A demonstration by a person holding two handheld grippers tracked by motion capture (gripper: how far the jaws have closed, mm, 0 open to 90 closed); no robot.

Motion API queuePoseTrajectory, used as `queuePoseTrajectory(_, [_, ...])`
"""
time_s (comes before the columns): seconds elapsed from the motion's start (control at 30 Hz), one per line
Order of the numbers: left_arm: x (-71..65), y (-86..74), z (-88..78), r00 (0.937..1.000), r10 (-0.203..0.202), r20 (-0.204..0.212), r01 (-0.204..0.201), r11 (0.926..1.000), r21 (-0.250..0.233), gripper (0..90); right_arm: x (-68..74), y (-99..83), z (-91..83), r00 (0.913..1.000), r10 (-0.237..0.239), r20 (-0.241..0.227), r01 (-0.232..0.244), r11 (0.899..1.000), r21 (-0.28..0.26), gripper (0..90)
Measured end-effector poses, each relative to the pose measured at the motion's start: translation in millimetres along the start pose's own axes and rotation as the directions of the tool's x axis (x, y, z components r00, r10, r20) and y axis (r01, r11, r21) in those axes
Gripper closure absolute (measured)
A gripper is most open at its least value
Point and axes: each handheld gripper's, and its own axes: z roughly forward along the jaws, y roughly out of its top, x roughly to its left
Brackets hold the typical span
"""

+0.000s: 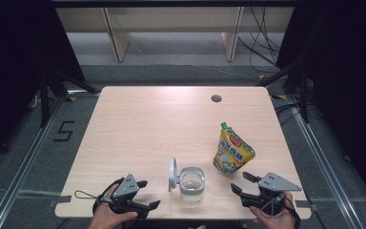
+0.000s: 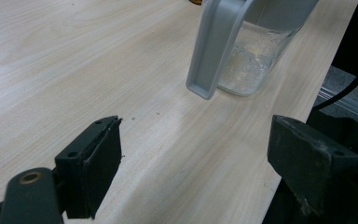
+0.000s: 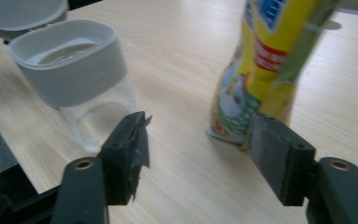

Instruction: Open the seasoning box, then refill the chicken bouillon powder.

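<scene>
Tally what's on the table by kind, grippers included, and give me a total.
Clear container with grey flip lid, open: 1
Yellow spouted pouch with green cap: 1
Hand-held grippers: 2, the left gripper and the right gripper, both with jaws apart and nothing between them
Total: 4

We see a clear glass jar (image 1: 191,183) with a grey collar standing upright near the table's front edge — its grey hinged lid (image 1: 172,174) flipped open at the jar's 9 o'clock. At its 2 o'clock, just apart, a yellow spouted pouch (image 1: 232,151) with a green cap stands upright — leaning slightly.
</scene>
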Motion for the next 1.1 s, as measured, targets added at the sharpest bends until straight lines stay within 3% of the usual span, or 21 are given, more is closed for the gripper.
queuePoseTrajectory(0.03, [-0.3, 0.3, -0.8, 1.0000, 0.001, -0.004, -0.001, 1.0000, 0.009, 17.3, -3.8, -0.7, 0.0, 0.9998, -0.022, 0.000, 0.022, 1.000, 0.012, 35.0])
queuePoseTrajectory(0.07, [-2.3, -0.5, 0.5, 0.9995, -0.030, -0.003, 0.030, 0.9995, -0.007, 17.2, -4.6, -3.7, 1.1, 0.9999, 0.014, 0.004, -0.014, 1.000, 0.012, 32.6])
queuePoseTrajectory(0.17, [-0.4, 0.1, -0.3, 1.0000, 0.007, 0.002, -0.007, 1.0000, 0.000, 17.2, -9.1, -5.1, 3.3, 1.0000, 0.000, 0.010, 0.000, 1.000, 0.006, 30.1])
queuePoseTrajectory(0.27, [-0.9, 0.2, 0.3, 0.9999, 0.011, 0.002, -0.011, 0.9999, 0.003, 17.2, -10.9, -6.3, 4.4, 0.9997, 0.018, 0.017, -0.018, 1.000, -0.005, 25.5])
queuePoseTrajectory(0.33, [-1.3, 0.6, -0.2, 0.9999, 0.010, 0.007, -0.010, 0.9999, 0.009, 17.2, -13.2, -7.5, 4.1, 0.9996, 0.009, 0.028, -0.009, 1.000, -0.003, 25.0])
queuePoseTrajectory(0.43, [-3.9, 0.5, 0.0, 0.9996, -0.027, 0.007, 0.027, 0.9996, 0.001, 17.2, -16.0, -8.6, 4.5, 0.9985, 0.023, 0.050, -0.022, 1.000, -0.015, 19.8])
queuePoseTrajectory(0.47, [-3.8, 0.6, 0.1, 0.9996, -0.028, 0.005, 0.028, 0.9996, 0.001, 17.2, -17.8, -9.3, 5.7, 0.9985, 0.008, 0.054, -0.007, 1.000, -0.016, 19.6])
queuePoseTrajectory(0.5, [-2.2, 1.0, -0.4, 1.0000, 0.001, 0.003, -0.001, 0.9999, 0.011, 17.2, -18.2, -9.6, 6.3, 0.9986, 0.011, 0.052, -0.010, 1.000, -0.012, 18.4])
queuePoseTrajectory(0.53, [-3.0, 0.4, -0.1, 0.9999, -0.013, 0.005, 0.013, 0.9998, 0.015, 17.2, -18.6, -9.9, 6.3, 0.9981, 0.006, 0.061, -0.005, 1.000, -0.012, 16.9])
queuePoseTrajectory(0.6, [-2.4, -0.3, 0.1, 1.0000, 0.008, -0.003, -0.008, 0.9999, 0.013, 17.1, -19.1, -11.0, 8.9, 0.9982, 0.011, 0.060, -0.011, 1.000, -0.008, 16.4])
queuePoseTrajectory(0.63, [-4.7, -0.6, 1.5, 0.9998, -0.019, 0.007, 0.019, 0.9998, -0.011, 17.2, -17.1, -11.1, 9.2, 0.9975, 0.042, 0.056, -0.042, 0.999, -0.003, 16.3])
queuePoseTrajectory(0.67, [-4.8, -0.7, 1.3, 0.9999, -0.016, 0.006, 0.016, 0.9998, -0.011, 17.1, -19.8, -10.7, 11.3, 0.9976, 0.033, 0.062, -0.032, 0.999, -0.016, 16.1])
queuePoseTrajectory(0.7, [-2.9, -0.3, 1.0, 0.9998, 0.015, 0.011, -0.015, 0.9998, -0.011, 17.1, -19.8, -10.7, 11.3, 0.9976, 0.033, 0.062, -0.032, 0.999, -0.016, 16.1])
queuePoseTrajectory(0.73, [-4.0, 0.1, 0.5, 0.9999, 0.006, 0.011, -0.006, 1.0000, -0.008, 17.1, -22.3, -10.2, 13.6, 0.9984, 0.008, 0.056, -0.006, 1.000, -0.025, 16.1])
queuePoseTrajectory(0.77, [-4.3, 0.0, 0.2, 0.9999, 0.002, 0.010, -0.002, 1.0000, -0.003, 17.0, -22.0, -10.1, 15.1, 0.9976, 0.032, 0.062, -0.031, 0.999, -0.021, 15.8])
queuePoseTrajectory(0.83, [-5.3, -0.4, 0.1, 1.0000, -0.008, 0.000, 0.008, 1.0000, 0.002, 16.6, -25.7, -9.8, 19.3, 0.9982, 0.005, 0.059, -0.003, 0.999, -0.035, 15.8])
queuePoseTrajectory(0.9, [-5.4, -0.6, 0.3, 1.0000, -0.009, -0.002, 0.009, 1.0000, 0.000, 16.6, -22.8, -10.0, 23.0, 0.9975, 0.034, 0.062, -0.032, 0.999, -0.022, 15.8])
queuePoseTrajectory(0.93, [-5.5, -0.8, 1.6, 0.9998, -0.018, 0.006, 0.018, 0.9998, -0.011, 16.5, -24.4, -9.6, 24.6, 0.9982, 0.012, 0.059, -0.011, 1.000, -0.026, 15.8])
queuePoseTrajectory(1.0, [-5.3, -0.5, 1.2, 1.0000, -0.006, -0.001, 0.006, 1.0000, -0.001, 16.5, -22.9, -9.9, 27.2, 0.9982, 0.025, 0.054, -0.023, 0.999, -0.036, 15.8])
queuePoseTrajectory(1.03, [-5.2, -0.5, 1.2, 1.0000, -0.006, 0.004, 0.006, 1.0000, 0.003, 16.5, -24.3, -9.8, 28.9, 0.9990, 0.003, 0.045, -0.001, 0.999, -0.046, 15.8])
queuePoseTrajectory(1.1, [-5.0, -0.6, 1.1, 1.0000, -0.003, 0.001, 0.003, 1.0000, 0.008, 16.5, -23.7, -9.9, 31.9, 0.9988, 0.008, 0.048, -0.005, 0.998, -0.061, 15.9])
